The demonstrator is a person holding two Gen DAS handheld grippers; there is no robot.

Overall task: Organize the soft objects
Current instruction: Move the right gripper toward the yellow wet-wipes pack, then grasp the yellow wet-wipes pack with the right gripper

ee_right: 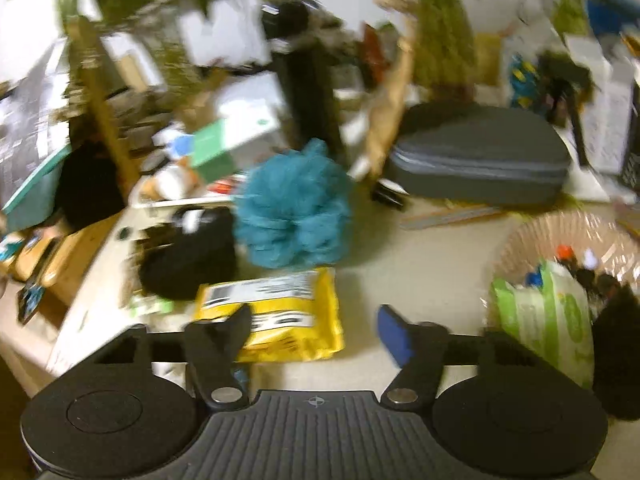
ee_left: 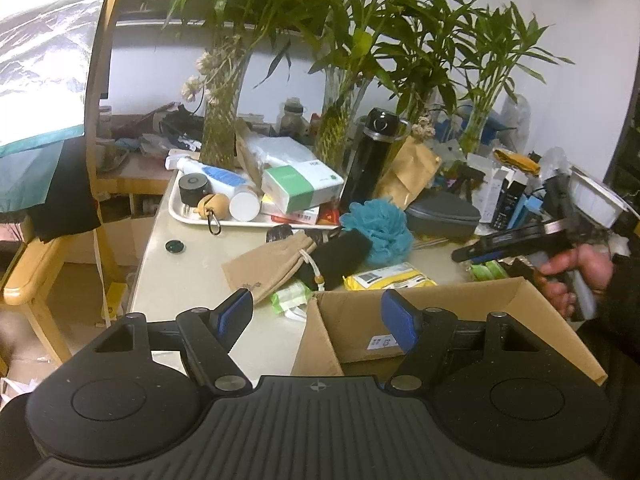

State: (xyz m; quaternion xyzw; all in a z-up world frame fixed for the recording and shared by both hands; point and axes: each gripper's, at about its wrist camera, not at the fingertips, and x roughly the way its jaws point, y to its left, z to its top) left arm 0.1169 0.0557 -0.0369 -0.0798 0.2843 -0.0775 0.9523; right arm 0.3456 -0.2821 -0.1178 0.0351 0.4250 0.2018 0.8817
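The left gripper (ee_left: pixel 318 312) is held with jaws apart and empty above an open cardboard box (ee_left: pixel 460 320); the right gripper (ee_right: pixel 314 330) is seen parted, nothing clasped, over a yellow packet (ee_right: pixel 280 312); beyond lies a teal bath pouf (ee_right: pixel 294 204) beside a black cloth (ee_right: pixel 188 256).

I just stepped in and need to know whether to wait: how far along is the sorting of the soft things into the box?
Barely started. The cardboard box shows no soft item inside. Both grippers are empty: the left gripper hangs open at the box's edge, and the right gripper is open over the yellow pouch. Still on the table: the teal bath pouf, the black fuzzy item and the tan drawstring bag.
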